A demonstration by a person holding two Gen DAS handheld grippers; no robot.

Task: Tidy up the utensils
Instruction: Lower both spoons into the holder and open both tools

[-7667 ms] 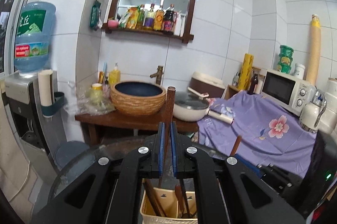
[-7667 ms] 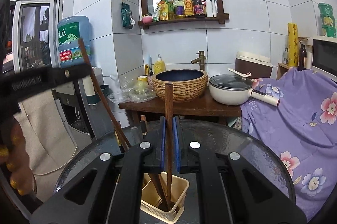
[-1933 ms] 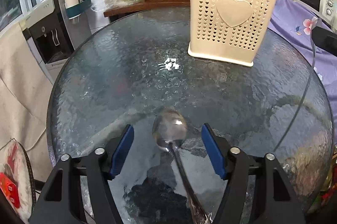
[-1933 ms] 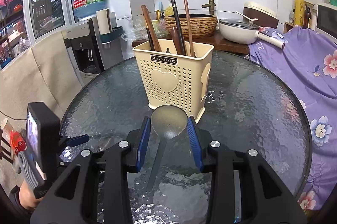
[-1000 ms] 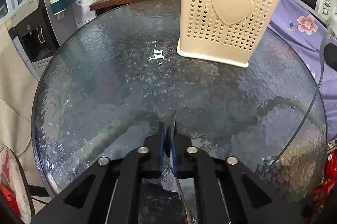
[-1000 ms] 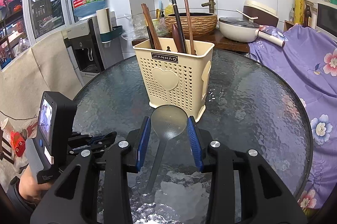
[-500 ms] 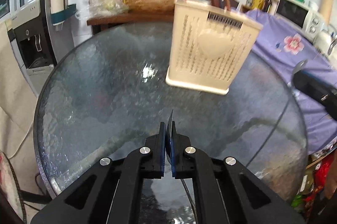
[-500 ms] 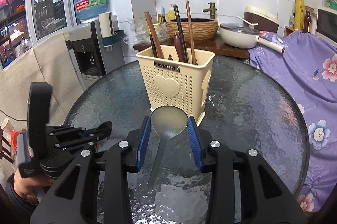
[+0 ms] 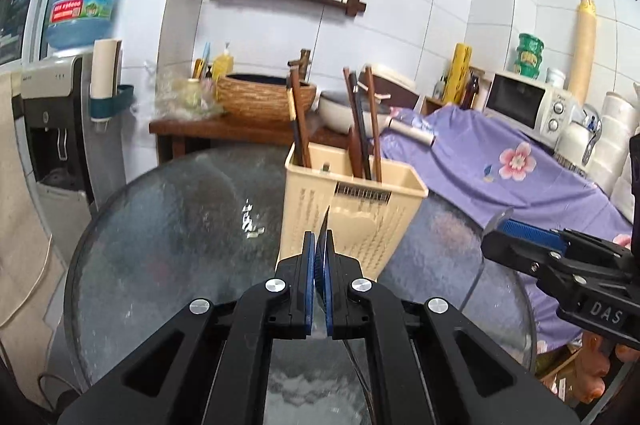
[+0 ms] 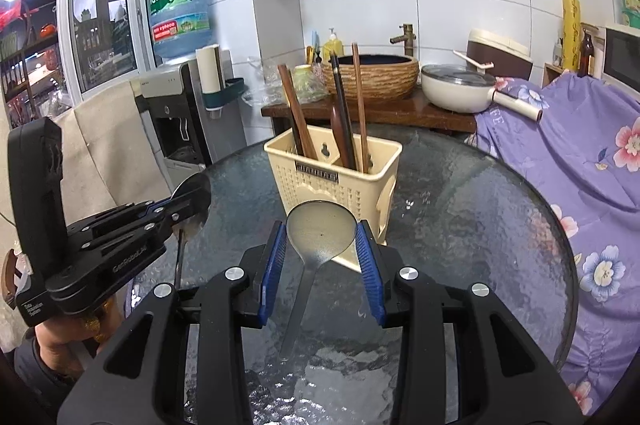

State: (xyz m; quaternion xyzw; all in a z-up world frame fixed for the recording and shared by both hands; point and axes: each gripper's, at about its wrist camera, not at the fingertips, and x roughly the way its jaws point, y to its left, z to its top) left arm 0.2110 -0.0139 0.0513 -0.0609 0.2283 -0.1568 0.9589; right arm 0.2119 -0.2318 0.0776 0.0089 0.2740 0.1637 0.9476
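We hold our left tool (image 9: pixel 319 245) above the round glass tabletop (image 9: pixel 168 225), its blue pads pinched tight on a metal spoon (image 10: pixel 191 199), which shows edge-on as a thin sliver between them in the left wrist view; from the right wrist view its bowl sticks out beyond the pads on the left, with the handle hanging below. Our right tool (image 10: pixel 322 237) stands at a middling width, its pads clamped on either edge of a larger spoon's bowl (image 10: pixel 320 231), the handle trailing back toward the camera. The cream utensil holder (image 10: pixel 336 181) stands on the glass just beyond both tools, already carrying wooden chopsticks and dark-handled utensils (image 10: pixel 344 121) upright. Behind the tabletop, a woven basin (image 10: pixel 372 75) and a lidded white pan (image 10: pixel 456 89) sit on a wooden counter
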